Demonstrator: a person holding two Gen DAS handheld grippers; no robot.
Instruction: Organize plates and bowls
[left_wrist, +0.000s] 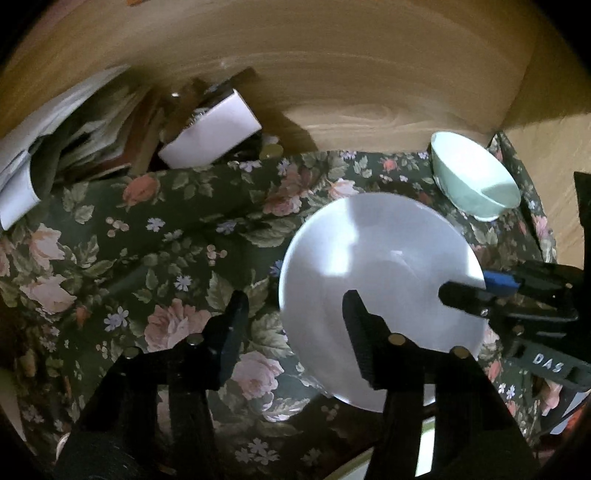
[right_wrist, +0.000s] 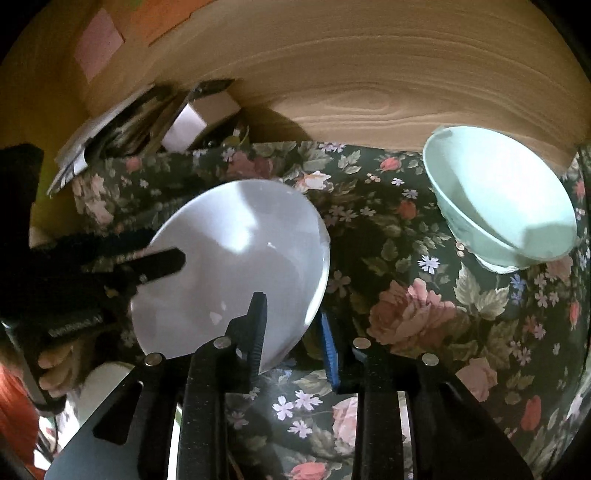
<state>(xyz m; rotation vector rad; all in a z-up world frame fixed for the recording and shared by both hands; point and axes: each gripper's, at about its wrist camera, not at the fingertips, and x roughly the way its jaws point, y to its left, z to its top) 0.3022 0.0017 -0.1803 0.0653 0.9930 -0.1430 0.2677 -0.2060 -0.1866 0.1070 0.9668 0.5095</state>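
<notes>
Left wrist view: the left gripper has its jaws partly open around the near rim of the white plate, without pressing it. "DAS" is written on the right gripper, which pinches the plate's right rim.

Right wrist view: the mint bowl stands at the floral cloth's far right corner.
</notes>
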